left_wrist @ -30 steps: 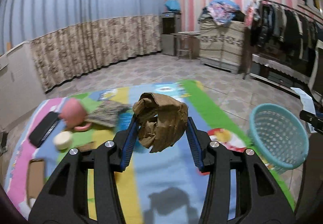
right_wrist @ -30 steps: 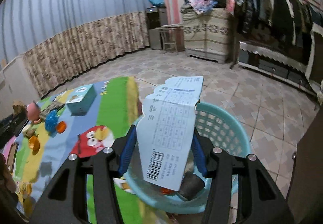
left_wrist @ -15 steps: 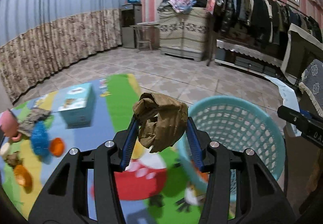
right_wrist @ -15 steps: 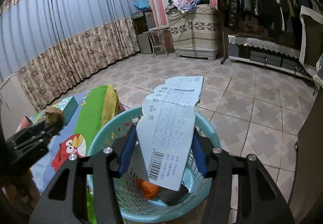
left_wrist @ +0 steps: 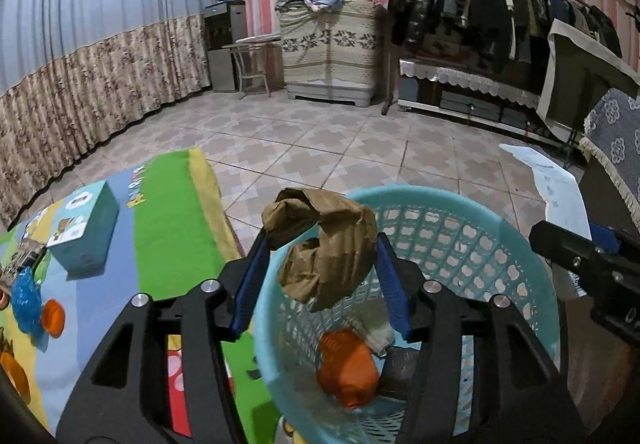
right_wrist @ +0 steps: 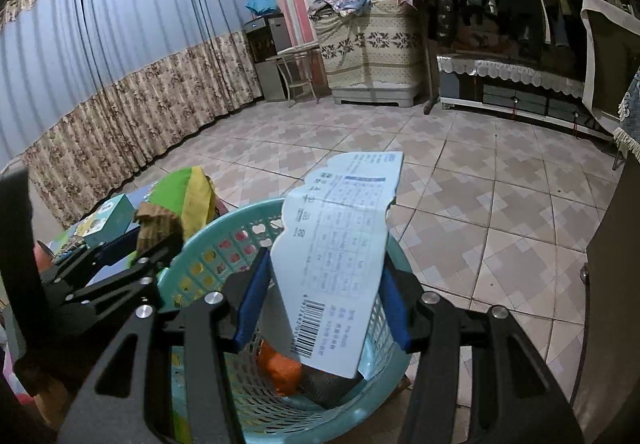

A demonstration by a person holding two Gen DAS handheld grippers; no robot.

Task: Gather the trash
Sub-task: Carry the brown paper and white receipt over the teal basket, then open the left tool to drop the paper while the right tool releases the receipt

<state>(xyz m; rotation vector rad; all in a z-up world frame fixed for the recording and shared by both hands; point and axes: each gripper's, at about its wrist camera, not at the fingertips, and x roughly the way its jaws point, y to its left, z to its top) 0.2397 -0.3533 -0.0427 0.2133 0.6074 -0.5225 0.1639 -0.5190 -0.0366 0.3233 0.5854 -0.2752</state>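
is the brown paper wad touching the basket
Apart. The left wrist view shows the brown paper wad hanging between the left gripper's fingers above the basket, its rim below it.

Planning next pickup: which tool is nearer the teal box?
Left. The left tool, jaws just opened wider around brown paper, hangs over the basket rim nearest the teal box; right tool is across the basket.

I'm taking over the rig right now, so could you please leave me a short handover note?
Left gripper: jaws have just been opening, brown wad between them, over the basket.
Right gripper: shut on the sheet, above the basket.
Done: orange scrap lies in the basket.
Left: drop wad and sheet; then perhaps the blue piece and orange cap on the mat.
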